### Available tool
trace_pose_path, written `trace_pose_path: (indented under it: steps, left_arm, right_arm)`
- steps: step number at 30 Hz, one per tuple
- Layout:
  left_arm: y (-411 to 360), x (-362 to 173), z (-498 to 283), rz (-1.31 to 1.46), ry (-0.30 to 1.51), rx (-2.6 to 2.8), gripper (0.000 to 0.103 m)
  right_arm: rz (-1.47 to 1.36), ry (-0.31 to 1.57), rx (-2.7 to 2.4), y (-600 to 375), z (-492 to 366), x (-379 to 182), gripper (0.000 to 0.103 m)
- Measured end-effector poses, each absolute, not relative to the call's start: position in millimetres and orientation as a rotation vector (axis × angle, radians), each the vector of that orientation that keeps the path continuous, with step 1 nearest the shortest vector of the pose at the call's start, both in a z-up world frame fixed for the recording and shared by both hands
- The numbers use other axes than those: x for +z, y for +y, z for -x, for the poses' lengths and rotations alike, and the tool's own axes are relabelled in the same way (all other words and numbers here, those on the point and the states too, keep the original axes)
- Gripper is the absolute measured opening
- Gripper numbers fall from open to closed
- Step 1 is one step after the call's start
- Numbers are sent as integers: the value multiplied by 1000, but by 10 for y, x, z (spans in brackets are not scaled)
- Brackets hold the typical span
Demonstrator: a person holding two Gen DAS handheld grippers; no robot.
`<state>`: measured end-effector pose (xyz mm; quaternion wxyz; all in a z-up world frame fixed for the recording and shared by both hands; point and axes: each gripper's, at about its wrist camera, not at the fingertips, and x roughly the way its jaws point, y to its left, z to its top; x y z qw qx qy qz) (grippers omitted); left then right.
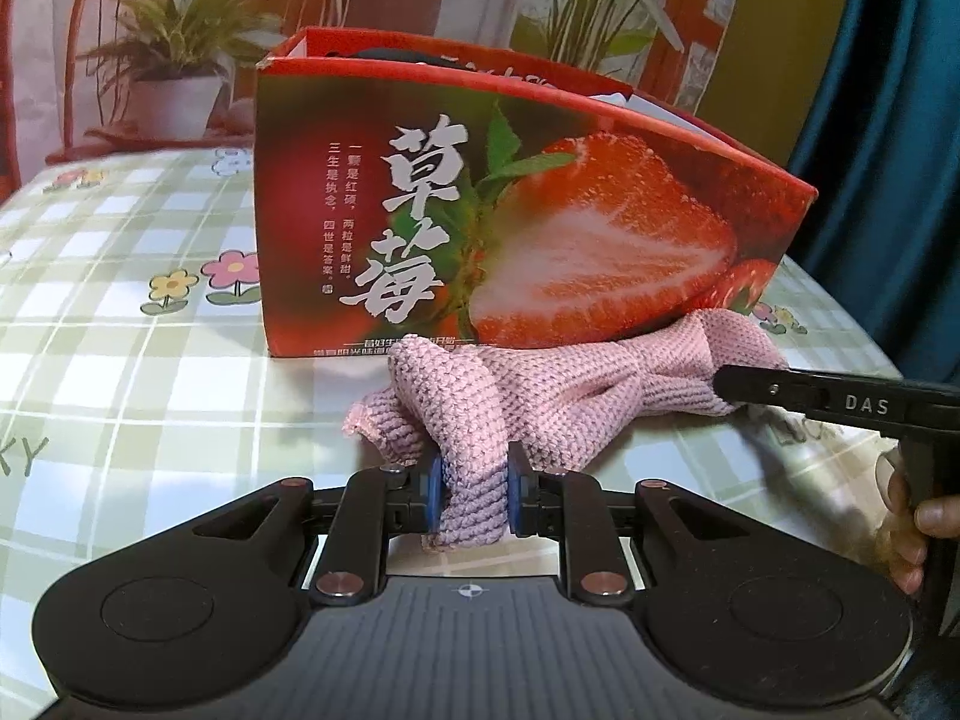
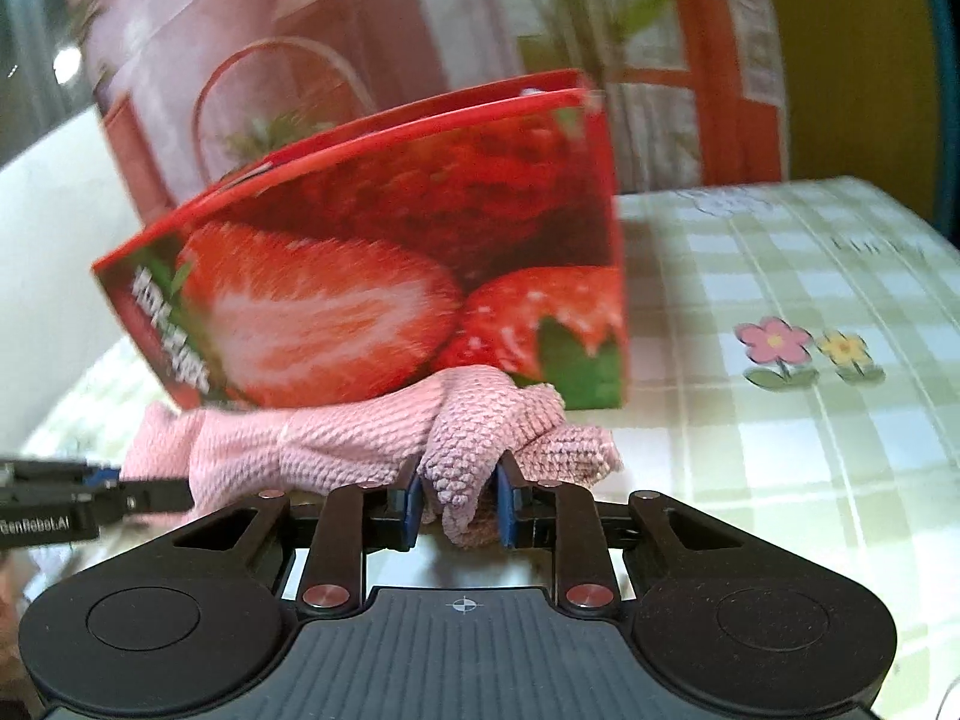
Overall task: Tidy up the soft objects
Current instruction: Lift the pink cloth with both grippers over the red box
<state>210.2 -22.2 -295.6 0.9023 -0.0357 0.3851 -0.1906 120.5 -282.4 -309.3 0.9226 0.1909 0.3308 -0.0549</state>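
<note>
Pink knitted cloth [image 1: 540,396] lies bunched on the green-checked, flower-print covered surface [image 1: 120,312], right in front of the red cardboard strawberry-print box [image 1: 510,210] and touching its base. Left gripper [image 1: 474,495] pinches one end of the cloth between blue pads [image 1: 433,495]; right gripper [image 2: 459,507] pinches the opposite end the same way, with folds of knit hanging out between the pads. Each gripper shows at the edge of the other's view, at the far end of the cloth.

Likely step: lift the cloth and drop it into the open top of the box. To do it well:
- raise both ends together, level, so the middle does not sag and catch the rim
- clear the front wall fully before moving over
- do not drag on the wall; box looks light and may slide or tip
- release only once the cloth is inside

Right view is motion-blurred, so the box rim is hard to judge there.
</note>
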Motion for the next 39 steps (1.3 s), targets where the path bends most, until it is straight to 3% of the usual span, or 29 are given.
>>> trace_pose_path:
  steps: [5, 15, 19, 26, 39]
  left_arm:
    - [83, -2918, -2234, 258, 857, -383, 16]
    - [173, -2026, -1873, 165, 599, -440, 16]
    - [77, -1712, -1978, 77, 519, -401, 16]
    - [-223, -1471, -2426, -10, 528, -374, 16]
    - [-461, -1802, -3216, 39, 754, -293, 16]
  right_arm:
    - [-472, 679, -130, -2902, -1113, -3010, 18]
    - [-432, 510, -21, -2727, -895, -2276, 14]
    - [-443, 523, -6, -2806, -1074, -1936, 14]
    - [-501, 581, -16, -3032, -1622, -1500, 13]
    - [-608, 775, -95, -3124, -2414, -2024, 12]
